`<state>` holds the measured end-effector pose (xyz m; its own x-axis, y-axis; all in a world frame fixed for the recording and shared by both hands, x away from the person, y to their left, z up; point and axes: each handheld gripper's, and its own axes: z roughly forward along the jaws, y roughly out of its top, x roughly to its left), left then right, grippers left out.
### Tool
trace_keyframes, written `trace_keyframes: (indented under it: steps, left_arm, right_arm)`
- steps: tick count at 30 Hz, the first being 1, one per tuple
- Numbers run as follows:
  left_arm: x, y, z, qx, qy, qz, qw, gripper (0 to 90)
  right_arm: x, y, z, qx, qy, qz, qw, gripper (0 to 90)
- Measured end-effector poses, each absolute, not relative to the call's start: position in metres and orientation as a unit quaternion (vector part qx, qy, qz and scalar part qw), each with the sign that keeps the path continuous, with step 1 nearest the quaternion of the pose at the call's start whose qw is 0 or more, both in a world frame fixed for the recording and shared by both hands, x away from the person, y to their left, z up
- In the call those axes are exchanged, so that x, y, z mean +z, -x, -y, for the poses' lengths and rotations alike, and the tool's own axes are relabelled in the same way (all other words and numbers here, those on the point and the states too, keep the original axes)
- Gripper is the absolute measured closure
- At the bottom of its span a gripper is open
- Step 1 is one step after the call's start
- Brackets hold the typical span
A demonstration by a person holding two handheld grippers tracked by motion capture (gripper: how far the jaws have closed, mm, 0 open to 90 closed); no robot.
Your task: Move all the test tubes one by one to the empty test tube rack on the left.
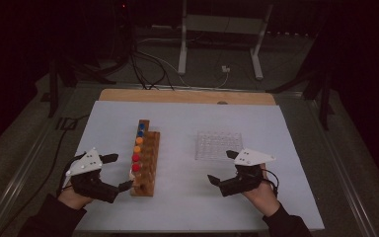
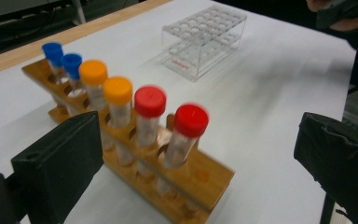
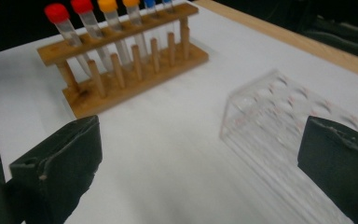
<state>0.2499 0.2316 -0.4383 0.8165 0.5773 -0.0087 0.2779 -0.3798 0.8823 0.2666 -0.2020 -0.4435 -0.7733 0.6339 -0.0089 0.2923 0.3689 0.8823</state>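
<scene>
On the white desk [image 1: 187, 197] a wooden rack [image 1: 145, 160] carries six capped tubes in one row: two blue at the far end, two orange in the middle, two red nearest the person. Well apart to its right stands a clear plastic rack [image 1: 218, 144], every hole bare — it looks set there to take tubes carried over from the wooden one. The left hand-held gripper [image 1: 118, 173] sits just beside the near end of the wooden rack, its jaws spread wide with nothing between them; in the left gripper view the nearest red-capped tube [image 2: 184, 137] stands in its slot ahead of the jaws, untouched. That placing suggests this tube is the one being lined up for a grip. The right hand-held gripper [image 1: 222, 168] hangs just in front of the clear rack, also wide open and holding nothing — probably waiting to steady that rack or receive a tube. All tubes stand slightly tilted in their holes, caps clear above the top bar, which leaves room for the pads to close below a cap.
</scene>
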Motion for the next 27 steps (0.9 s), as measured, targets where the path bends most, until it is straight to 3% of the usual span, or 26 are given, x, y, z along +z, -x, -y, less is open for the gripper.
trace_keyframes:
  steps: [21,27]
  left_arm:
    - [-0.508,-0.250,-0.245,0.135,-0.832,-0.305,0.443,1.0]
    - [-0.509,-0.250,-0.245,0.138,-0.826,-0.311,0.450,1.0]
  right_arm:
    - [-0.492,-0.262,0.252,0.423,-0.352,-0.812,0.196,0.0]
    - [-0.493,-0.262,0.252,0.426,-0.350,-0.811,0.198,0.0]
